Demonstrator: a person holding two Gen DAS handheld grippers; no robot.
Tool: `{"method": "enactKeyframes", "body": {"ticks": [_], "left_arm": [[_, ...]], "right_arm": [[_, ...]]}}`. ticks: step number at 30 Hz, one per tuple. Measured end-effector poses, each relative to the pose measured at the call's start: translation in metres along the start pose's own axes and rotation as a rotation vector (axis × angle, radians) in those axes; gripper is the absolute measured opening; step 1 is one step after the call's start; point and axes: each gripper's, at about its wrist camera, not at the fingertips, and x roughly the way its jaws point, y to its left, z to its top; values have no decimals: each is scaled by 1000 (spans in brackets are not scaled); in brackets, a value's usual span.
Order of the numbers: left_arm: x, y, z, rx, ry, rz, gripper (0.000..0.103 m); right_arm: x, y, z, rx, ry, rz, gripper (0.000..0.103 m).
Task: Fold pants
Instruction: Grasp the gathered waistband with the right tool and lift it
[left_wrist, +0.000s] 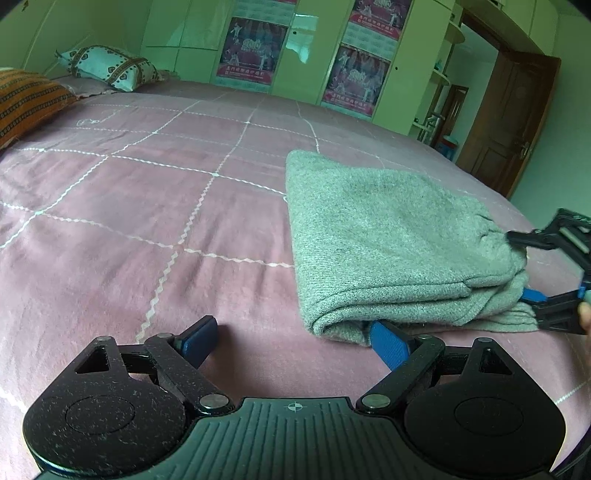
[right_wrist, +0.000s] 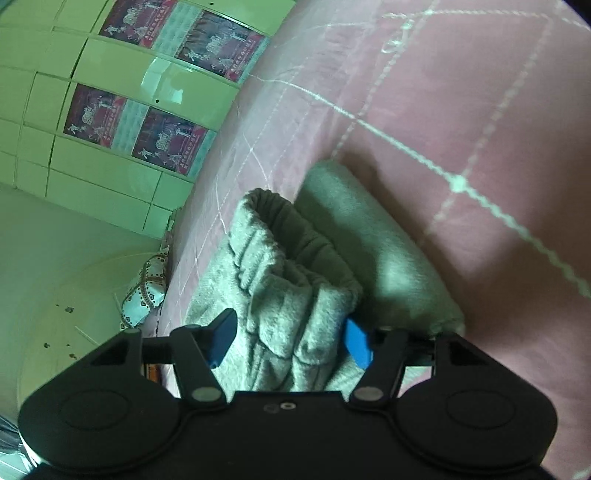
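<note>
Pants folded near bed edge; left tongs apart, right tongs apart astride waistband.

Setting: a bedroom in a home. A wide bed fills most of both views, covered by a pink spread with a white stitched grid; a heart-patterned pillow and an orange striped cushion lie at its far end. Behind the bed stands a pale green built-in wardrobe with printed posters stuck to its doors, and a brown panelled wooden door hangs open at the right beside corner shelves.
</note>
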Motion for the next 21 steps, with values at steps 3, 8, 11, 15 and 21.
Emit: {"method": "enactKeyframes", "body": {"ticks": [3,8,11,15,21], "left_arm": [[-1,0,0,0,-3,-1,89],[-8,-3,0,3,-31,-11,89],[-10,-16,2,68,-53,-26,89],[-3,-20,12,52,-72,58,89],[0,-9,9,13,-95,142,89]], "right_arm": [[16,11,-3,-55,36,-79,55],[6,40,-3,-187,39,-100,32],[-10,75,-6,-276,3,14,30],[-23,118,-4,-311,-30,131,27],[-62,111,17,-320,-137,160,23]]}}
